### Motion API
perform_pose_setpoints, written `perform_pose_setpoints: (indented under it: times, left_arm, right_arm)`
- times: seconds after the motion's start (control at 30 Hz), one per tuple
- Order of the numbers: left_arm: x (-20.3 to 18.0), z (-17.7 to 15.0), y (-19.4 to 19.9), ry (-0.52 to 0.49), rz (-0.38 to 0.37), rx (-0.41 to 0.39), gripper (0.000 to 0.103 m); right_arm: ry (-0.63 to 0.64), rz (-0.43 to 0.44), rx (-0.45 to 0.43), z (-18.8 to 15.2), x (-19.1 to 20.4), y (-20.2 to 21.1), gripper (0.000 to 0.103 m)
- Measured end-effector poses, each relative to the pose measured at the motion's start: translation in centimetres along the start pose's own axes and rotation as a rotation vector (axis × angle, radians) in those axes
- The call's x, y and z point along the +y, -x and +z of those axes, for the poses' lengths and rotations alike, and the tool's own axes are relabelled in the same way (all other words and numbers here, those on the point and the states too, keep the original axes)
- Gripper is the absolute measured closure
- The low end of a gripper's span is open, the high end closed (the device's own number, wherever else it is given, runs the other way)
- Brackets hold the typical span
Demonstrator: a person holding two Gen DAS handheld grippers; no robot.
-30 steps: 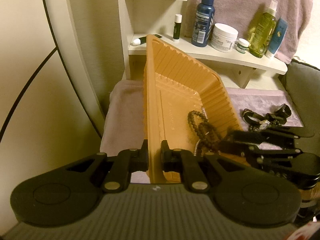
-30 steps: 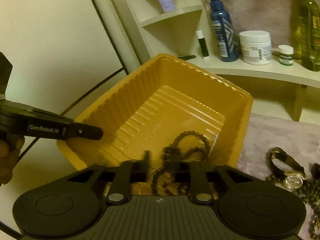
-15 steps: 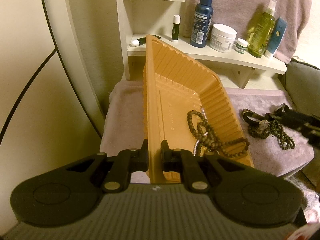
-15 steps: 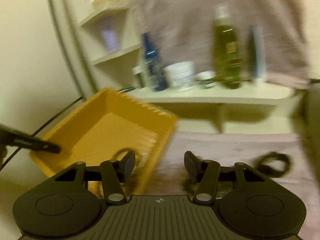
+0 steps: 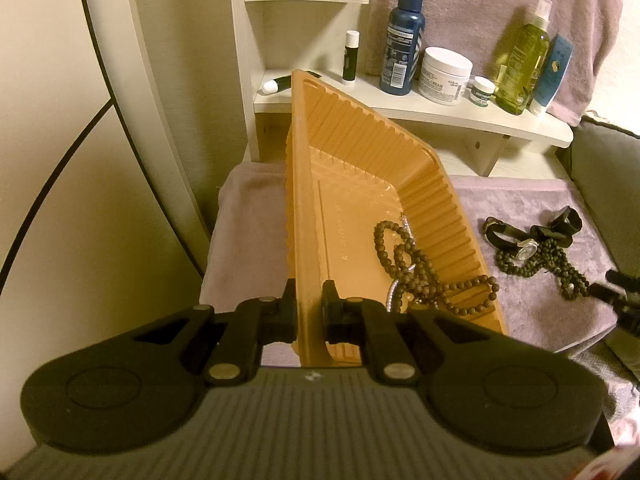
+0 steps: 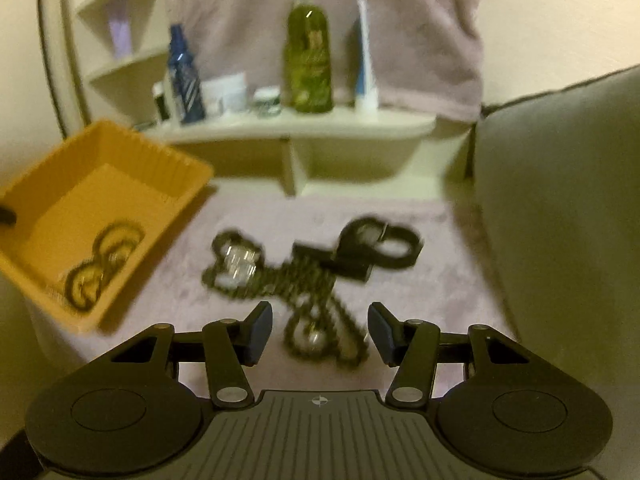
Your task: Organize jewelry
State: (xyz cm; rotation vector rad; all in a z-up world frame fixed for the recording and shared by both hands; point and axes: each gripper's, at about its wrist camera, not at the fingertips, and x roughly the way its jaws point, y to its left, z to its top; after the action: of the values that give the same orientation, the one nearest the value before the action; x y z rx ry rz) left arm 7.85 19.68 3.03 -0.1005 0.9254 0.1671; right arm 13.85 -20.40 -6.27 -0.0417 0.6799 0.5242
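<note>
My left gripper (image 5: 310, 304) is shut on the near rim of an orange plastic tray (image 5: 360, 168), holding it tilted above the lilac cloth. Brown bead strings (image 5: 416, 272) and a thin silver chain lie in the tray's low corner; one bead loop hangs over its edge. In the right wrist view the tray (image 6: 132, 152) sits at the left. My right gripper (image 6: 320, 330) is open above a blurred pile of dark beads (image 6: 316, 300), a wristwatch (image 6: 238, 262) and black straps (image 6: 384, 244) on the cloth. The same watch (image 5: 526, 246) and beads (image 5: 560, 270) lie right of the tray.
A white shelf (image 5: 440, 114) behind holds a blue spray bottle (image 5: 402, 36), a white cream jar (image 5: 446, 76), a green bottle (image 5: 522, 64) and small tubes. A grey cushion (image 6: 560, 208) borders the cloth on the right. A pale curved wall panel stands at the left.
My right gripper left the tray, swung right to the pile on the cloth and opened wider. The bead strings it was over stay in the tray. The left gripper and tray have not moved.
</note>
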Motion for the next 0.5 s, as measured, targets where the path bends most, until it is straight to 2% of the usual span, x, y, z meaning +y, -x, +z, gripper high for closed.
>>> perform_pose_setpoints:
  times: [0.1,0.2,0.27,0.33,0.5]
  left_arm:
    - [0.0,0.0,0.0,-0.003,0.001,0.001,0.093]
    - [0.0,0.1,0.0,-0.003,0.001,0.002,0.093]
    - [0.0,0.1,0.0,-0.005,0.002,0.002,0.093]
    - [0.0,0.1,0.0,-0.004,0.002,0.002,0.093]
    - [0.0,0.1,0.0,-0.004,0.003,0.002,0.093]
  right_arm:
    - [0.013,0.013,0.016,-0.8,0.6,-0.4,0.053]
    - [0.017,0.013,0.023,-1.0,0.8,-1.2,0.063]
    - [0.018,0.014,0.023,-0.9,0.9,-1.6,0.074]
    - [0.025,0.012,0.024,-0.7,0.9,-2.2,0.078]
    - [0.037,-0.008,0.04,-0.4,1.0,-3.3,0.083]
